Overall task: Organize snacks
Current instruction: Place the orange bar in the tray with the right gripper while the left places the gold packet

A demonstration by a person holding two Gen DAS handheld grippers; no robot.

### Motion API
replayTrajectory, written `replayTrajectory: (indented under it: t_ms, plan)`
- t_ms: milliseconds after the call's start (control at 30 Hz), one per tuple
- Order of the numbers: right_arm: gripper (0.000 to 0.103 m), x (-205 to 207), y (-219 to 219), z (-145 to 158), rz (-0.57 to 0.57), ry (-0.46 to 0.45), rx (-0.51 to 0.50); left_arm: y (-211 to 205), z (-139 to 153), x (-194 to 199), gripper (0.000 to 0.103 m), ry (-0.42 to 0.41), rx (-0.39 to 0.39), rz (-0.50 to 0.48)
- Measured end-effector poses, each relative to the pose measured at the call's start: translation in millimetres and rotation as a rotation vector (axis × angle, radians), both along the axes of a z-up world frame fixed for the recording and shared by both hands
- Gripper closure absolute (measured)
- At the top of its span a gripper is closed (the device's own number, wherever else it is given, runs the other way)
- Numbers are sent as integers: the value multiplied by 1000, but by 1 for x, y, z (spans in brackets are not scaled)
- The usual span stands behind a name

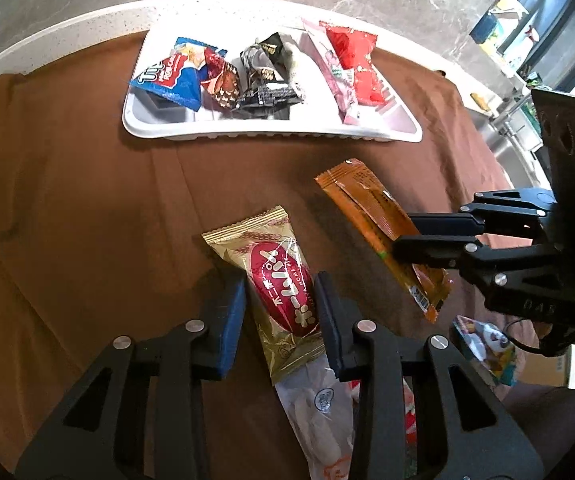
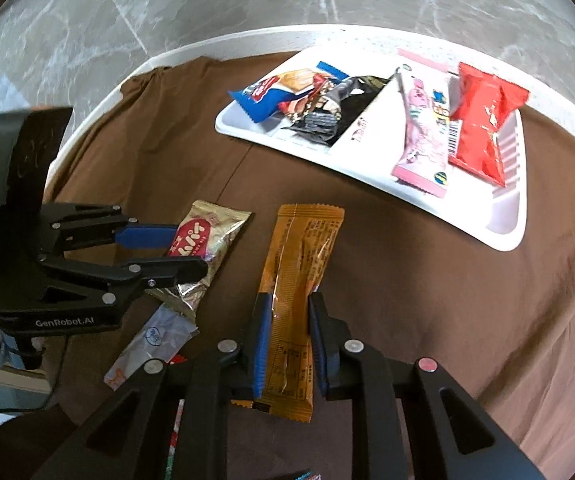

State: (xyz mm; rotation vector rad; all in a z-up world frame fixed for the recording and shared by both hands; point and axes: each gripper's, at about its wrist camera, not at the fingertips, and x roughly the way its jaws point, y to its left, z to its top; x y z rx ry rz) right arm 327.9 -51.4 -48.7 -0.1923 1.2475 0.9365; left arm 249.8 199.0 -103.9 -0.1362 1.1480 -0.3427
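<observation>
Left gripper (image 1: 281, 300) straddles gold snack (image 1: 277, 280), jaws slightly apart; right gripper (image 2: 287, 340) pinches orange bar (image 2: 297, 280).

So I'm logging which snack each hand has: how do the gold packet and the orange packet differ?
The gold packet is short and wide with a red oval label; the orange packet is long, narrow and shows small print. The left tongs straddle the gold one with a gap on the left side; the right tongs pinch the orange one. Both are sealed wrappers over the brown cloth.
</observation>
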Motion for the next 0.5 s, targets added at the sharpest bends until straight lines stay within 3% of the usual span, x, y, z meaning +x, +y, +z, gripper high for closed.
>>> replayTrajectory:
  t_ms: [233, 500]
  plan:
    - [83, 12, -14, 20, -44, 24, 62, 13, 22, 5, 71, -33, -59, 23]
    - [83, 50, -12, 39, -87, 11, 120, 25, 53, 41, 71, -107, -48, 18]
